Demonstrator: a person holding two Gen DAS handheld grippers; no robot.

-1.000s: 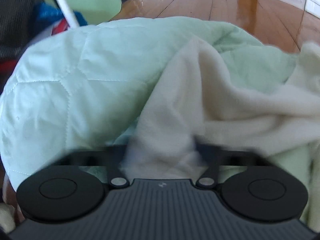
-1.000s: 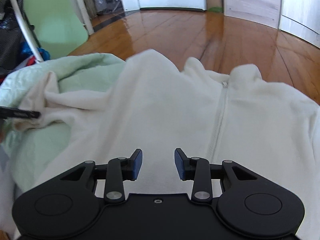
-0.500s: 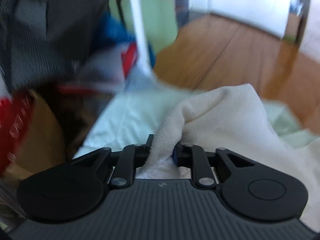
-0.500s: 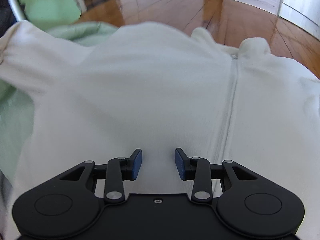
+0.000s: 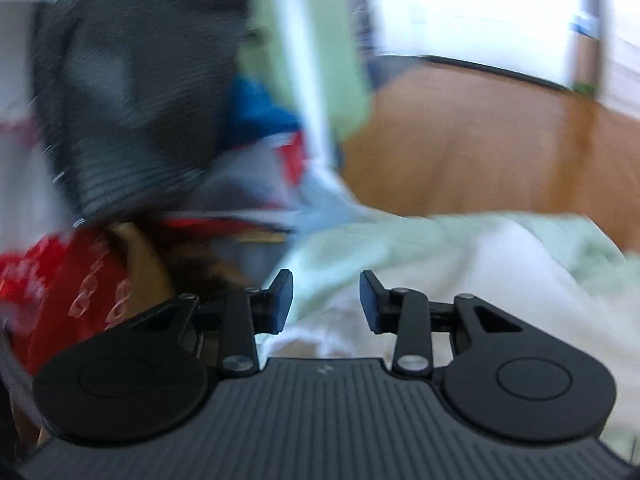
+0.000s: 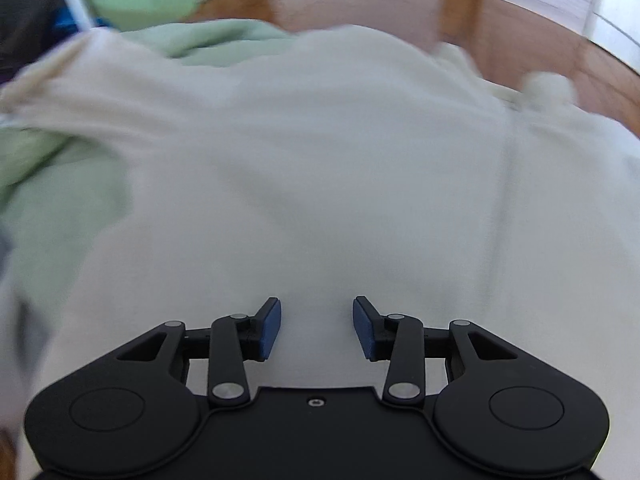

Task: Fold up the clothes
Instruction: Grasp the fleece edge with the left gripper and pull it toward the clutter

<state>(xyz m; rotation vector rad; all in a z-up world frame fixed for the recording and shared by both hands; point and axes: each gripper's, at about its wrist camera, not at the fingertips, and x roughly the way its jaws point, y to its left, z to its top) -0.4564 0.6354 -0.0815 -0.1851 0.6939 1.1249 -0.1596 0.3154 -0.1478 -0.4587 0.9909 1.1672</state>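
A cream fleece zip jacket (image 6: 320,168) lies spread over a pale green quilt (image 6: 56,200); its zip (image 6: 508,184) runs down the right side. My right gripper (image 6: 316,328) is open and empty, just above the jacket's body. In the blurred left wrist view, my left gripper (image 5: 325,300) is open and empty, with the jacket's sleeve (image 5: 520,272) lying below and to its right on the quilt (image 5: 360,248).
A wooden floor (image 6: 360,4) lies beyond the quilt. To the left are a dark mesh chair back (image 5: 132,100), a white pole (image 5: 304,80), blue and red cloth items (image 5: 260,112) and a red bag (image 5: 60,292).
My left gripper has opened and let go of the jacket sleeve it was holding. The sleeve now lies spread out to the left. My right gripper stays open over the jacket.
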